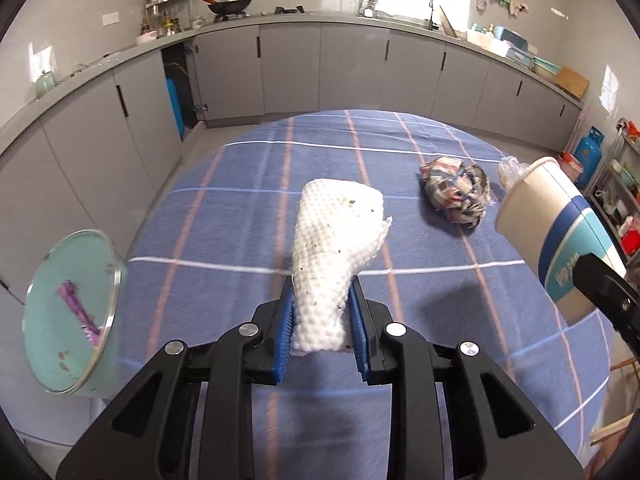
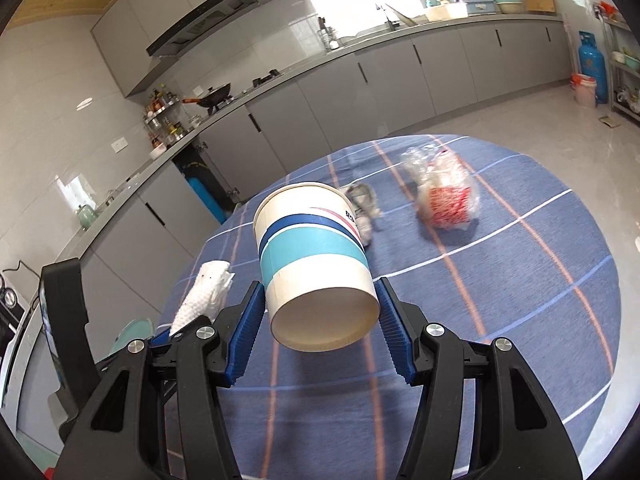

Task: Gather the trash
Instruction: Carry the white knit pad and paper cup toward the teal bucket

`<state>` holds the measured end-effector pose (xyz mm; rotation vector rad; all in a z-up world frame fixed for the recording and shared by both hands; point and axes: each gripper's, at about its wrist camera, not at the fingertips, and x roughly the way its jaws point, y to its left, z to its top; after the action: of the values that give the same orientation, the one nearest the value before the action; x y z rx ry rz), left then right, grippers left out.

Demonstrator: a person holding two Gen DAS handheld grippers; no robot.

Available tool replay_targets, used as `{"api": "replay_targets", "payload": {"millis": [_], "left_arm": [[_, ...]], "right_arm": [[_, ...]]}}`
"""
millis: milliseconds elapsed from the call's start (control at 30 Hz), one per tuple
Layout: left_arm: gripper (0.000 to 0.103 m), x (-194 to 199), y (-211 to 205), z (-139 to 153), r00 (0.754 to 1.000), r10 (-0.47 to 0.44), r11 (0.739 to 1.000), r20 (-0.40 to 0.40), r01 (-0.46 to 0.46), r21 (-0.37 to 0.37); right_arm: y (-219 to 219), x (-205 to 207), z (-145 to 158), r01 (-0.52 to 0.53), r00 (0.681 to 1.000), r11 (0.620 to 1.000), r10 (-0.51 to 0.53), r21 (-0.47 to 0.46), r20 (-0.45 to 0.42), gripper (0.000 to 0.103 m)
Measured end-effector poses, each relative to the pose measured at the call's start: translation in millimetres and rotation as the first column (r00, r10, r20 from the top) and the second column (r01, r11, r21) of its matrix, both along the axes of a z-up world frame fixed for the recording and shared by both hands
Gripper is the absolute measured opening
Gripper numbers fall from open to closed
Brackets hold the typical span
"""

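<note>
My left gripper [image 1: 322, 296] is shut on a white dimpled paper towel [image 1: 336, 240], speckled with dark crumbs, held above the blue checked tablecloth [image 1: 240, 184]. My right gripper [image 2: 322, 294] is shut on a paper cup [image 2: 312, 256] with blue and teal bands, tilted with its mouth away from me; the cup [image 1: 560, 232] also shows at the right of the left wrist view. A crumpled printed wrapper [image 1: 454, 192] lies on the table beyond the towel. A clear plastic bag with red print [image 2: 444, 192] lies further right. The towel [image 2: 202, 296] appears at the left in the right wrist view.
A teal bin [image 1: 68, 316] with a metal rim stands off the table's left edge, a purple scrap inside. Grey kitchen cabinets [image 1: 352, 68] run along the back walls. A blue gas cylinder [image 2: 590, 64] and shelves stand at the far right.
</note>
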<state>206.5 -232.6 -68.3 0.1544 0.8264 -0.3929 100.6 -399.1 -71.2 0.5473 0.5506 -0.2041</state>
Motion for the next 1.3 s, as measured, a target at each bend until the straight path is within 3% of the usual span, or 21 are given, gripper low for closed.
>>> {"api": "replay_targets", "payload": {"millis": [567, 1300], "left_arm": [[0.026, -15.4, 106.4, 12.2, 0.990, 0.139, 0.990, 0.019, -0.138, -0.037], [0.026, -10.9, 200.5, 9.4, 0.957, 0.289, 0.954, 0.006, -0.288, -0.085]], "right_arm": [[94.0, 18.6, 14.8, -0.128, 0.992, 0.990, 0.128, -0.064, -0.009, 0.057], [184.6, 47.0, 18.5, -0.284, 0.959, 0.952, 0.283, -0.116, -0.029, 0.057]]}}
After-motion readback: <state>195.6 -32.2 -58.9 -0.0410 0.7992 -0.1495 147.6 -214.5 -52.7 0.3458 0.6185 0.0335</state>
